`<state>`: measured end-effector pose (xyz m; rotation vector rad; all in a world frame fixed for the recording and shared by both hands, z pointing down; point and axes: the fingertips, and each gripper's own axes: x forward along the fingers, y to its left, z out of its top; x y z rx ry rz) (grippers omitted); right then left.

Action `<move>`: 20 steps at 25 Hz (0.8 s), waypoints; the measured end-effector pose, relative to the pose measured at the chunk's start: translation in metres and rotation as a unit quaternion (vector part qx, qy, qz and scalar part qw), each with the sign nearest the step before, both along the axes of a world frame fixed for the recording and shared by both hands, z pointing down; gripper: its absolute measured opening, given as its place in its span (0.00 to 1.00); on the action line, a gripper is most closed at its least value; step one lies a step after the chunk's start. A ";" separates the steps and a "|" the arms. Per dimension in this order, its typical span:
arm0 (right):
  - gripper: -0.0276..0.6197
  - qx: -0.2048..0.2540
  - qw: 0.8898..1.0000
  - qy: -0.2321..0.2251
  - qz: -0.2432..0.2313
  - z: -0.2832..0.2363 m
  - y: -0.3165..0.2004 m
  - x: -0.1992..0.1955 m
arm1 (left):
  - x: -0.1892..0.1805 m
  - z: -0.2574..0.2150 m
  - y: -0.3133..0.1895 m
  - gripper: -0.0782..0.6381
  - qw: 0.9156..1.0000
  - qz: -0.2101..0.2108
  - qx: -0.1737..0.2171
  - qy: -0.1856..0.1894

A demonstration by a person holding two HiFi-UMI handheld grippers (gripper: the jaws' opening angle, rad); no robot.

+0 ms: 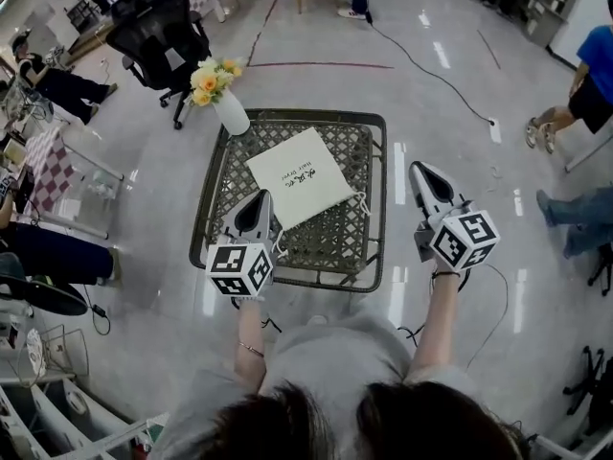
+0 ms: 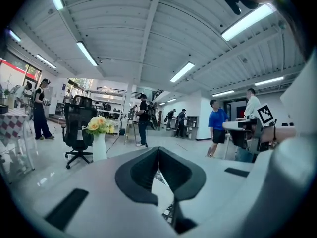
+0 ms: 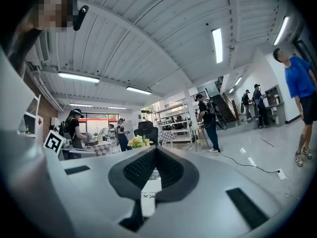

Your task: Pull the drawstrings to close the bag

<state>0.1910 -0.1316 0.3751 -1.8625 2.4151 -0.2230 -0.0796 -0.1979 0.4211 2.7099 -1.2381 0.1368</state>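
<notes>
Bag (image 1: 300, 188): a flat white square with a little dark print, lying at a slant near the middle of the table (image 1: 345, 238), free of both grippers. In the left gripper view a strip of it (image 2: 163, 192) shows below the jaws; in the right gripper view it (image 3: 147, 198) shows the same way, print side up.

The floor (image 1: 316, 84) is pale and glossy, with a dark cable (image 1: 431, 80) trailing across it. The table is a low square one with a woven top and a dark rim. A black chair (image 1: 158, 36) stands beyond its far left corner, and a person in blue (image 1: 594, 84) is at the right edge of the head view.

The left gripper (image 1: 257, 207) hovers over the table's near left part, its tip just at the bag's near corner. In its own view (image 2: 158, 150) the jaws meet at the tips and hold nothing. The right gripper (image 1: 428, 185) hangs over the floor just off the table's right edge, apart from the bag. Its jaws (image 3: 156, 150) are likewise closed together on nothing.

A white vase (image 1: 231, 113) of yellow flowers (image 1: 213, 78) stands upright on the far left corner of the table, clear of the bag.

A thin white drawstring (image 1: 362, 202) loops out from the bag's right corner and lies slack on the weave.
</notes>
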 end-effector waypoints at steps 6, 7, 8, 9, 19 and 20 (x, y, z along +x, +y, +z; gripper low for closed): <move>0.08 -0.014 0.998 0.000 -0.062 0.001 -0.039 -0.003 | -0.009 -0.002 -0.006 0.14 0.998 -0.060 -0.006 -0.003; 0.08 -0.017 0.997 0.000 -0.072 0.002 -0.043 -0.004 | -0.011 -0.002 -0.006 0.14 0.998 -0.070 -0.008 -0.004; 0.08 -0.020 0.996 -0.001 -0.082 0.004 -0.048 -0.006 | -0.012 -0.002 -0.006 0.14 0.997 -0.079 -0.009 -0.005; 0.08 -0.024 0.995 -0.001 -0.093 0.007 -0.052 -0.007 | -0.013 -0.002 -0.005 0.14 0.996 -0.088 -0.011 -0.006; 0.08 -0.073 0.980 0.021 -0.182 0.045 -0.079 -0.014 | -0.007 0.024 0.010 0.14 0.988 -0.149 -0.033 -0.010; 0.08 -0.078 0.980 0.024 -0.183 0.050 -0.081 -0.012 | -0.005 0.027 0.011 0.14 0.988 -0.150 -0.037 -0.013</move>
